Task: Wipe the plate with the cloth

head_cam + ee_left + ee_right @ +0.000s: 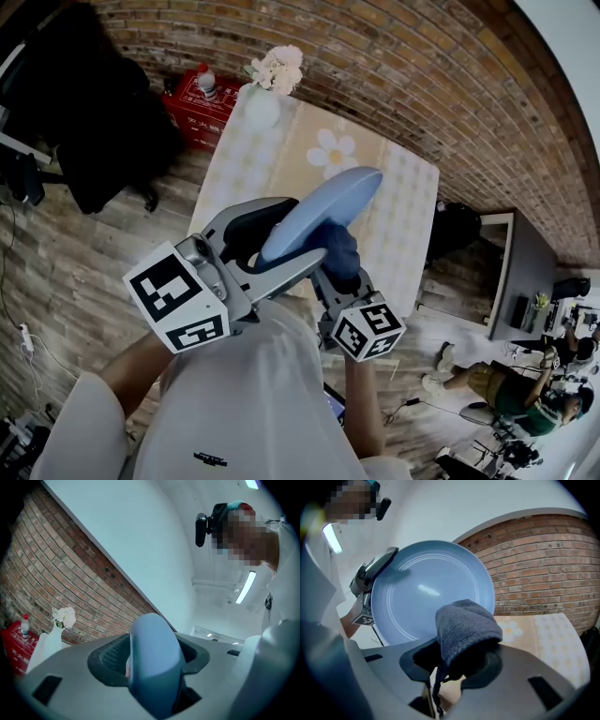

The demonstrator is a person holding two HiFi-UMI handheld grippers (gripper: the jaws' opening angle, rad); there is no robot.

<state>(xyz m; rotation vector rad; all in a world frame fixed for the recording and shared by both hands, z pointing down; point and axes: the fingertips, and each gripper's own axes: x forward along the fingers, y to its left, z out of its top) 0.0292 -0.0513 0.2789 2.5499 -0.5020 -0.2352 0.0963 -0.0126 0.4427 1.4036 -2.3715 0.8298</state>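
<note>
A light blue plate [323, 211] is held up in the air above the table, tilted on edge. My left gripper [281, 246] is shut on its rim; in the left gripper view the plate's edge [153, 665] fills the jaws. In the right gripper view the plate's face [426, 592] is turned toward the camera. My right gripper [339, 267] is shut on a bunched dark blue-grey cloth [465, 630], which sits at the plate's lower right edge. From the head view the cloth [339, 251] is just under the plate.
Below stands a table [403, 202] with a pale yellow flowered cover. A white vase of white flowers [272, 80] is at its far end, a red crate with a bottle [202, 98] beyond it. A brick wall runs behind; a dark chair [103, 122] is left.
</note>
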